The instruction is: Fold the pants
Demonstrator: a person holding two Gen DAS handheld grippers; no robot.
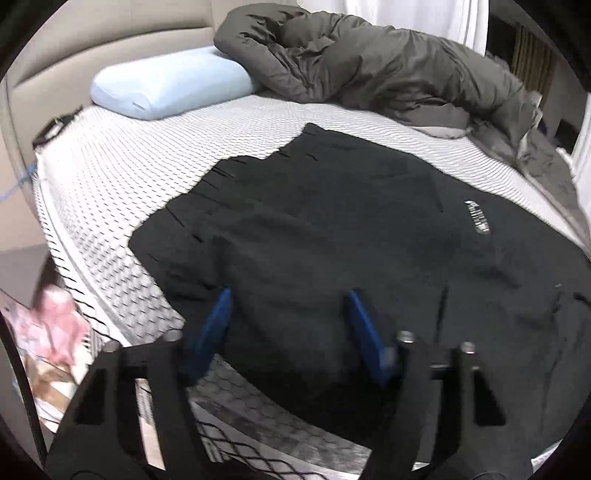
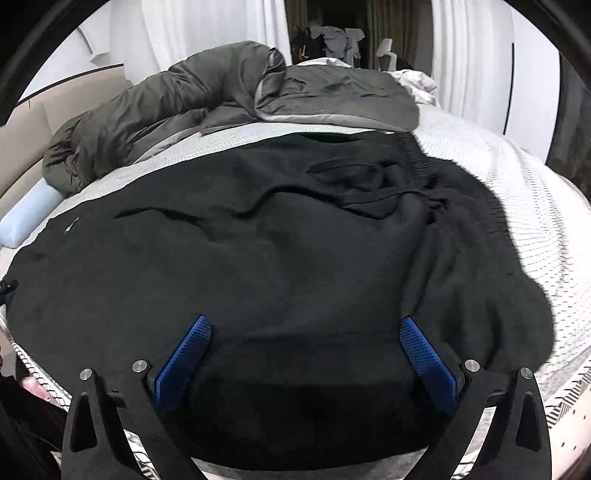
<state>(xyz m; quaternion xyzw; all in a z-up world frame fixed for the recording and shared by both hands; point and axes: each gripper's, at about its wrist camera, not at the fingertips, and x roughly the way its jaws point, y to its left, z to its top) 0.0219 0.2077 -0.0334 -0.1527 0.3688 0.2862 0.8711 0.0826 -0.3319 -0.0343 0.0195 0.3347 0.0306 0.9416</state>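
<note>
Black pants lie spread flat on the white patterned mattress, with a small pale logo toward the right. In the right wrist view the pants fill the middle, their gathered waistband at the far right. My left gripper hovers low over the near edge of the cloth, its blue fingers apart with flat fabric under the gap. My right gripper stands wide open over the near part of the pants, and its blue pads touch nothing that I can see.
A light blue pillow and a bunched grey duvet lie at the far side of the bed, against a beige headboard. White curtains hang behind. The mattress edge drops off at lower left, beside something pink.
</note>
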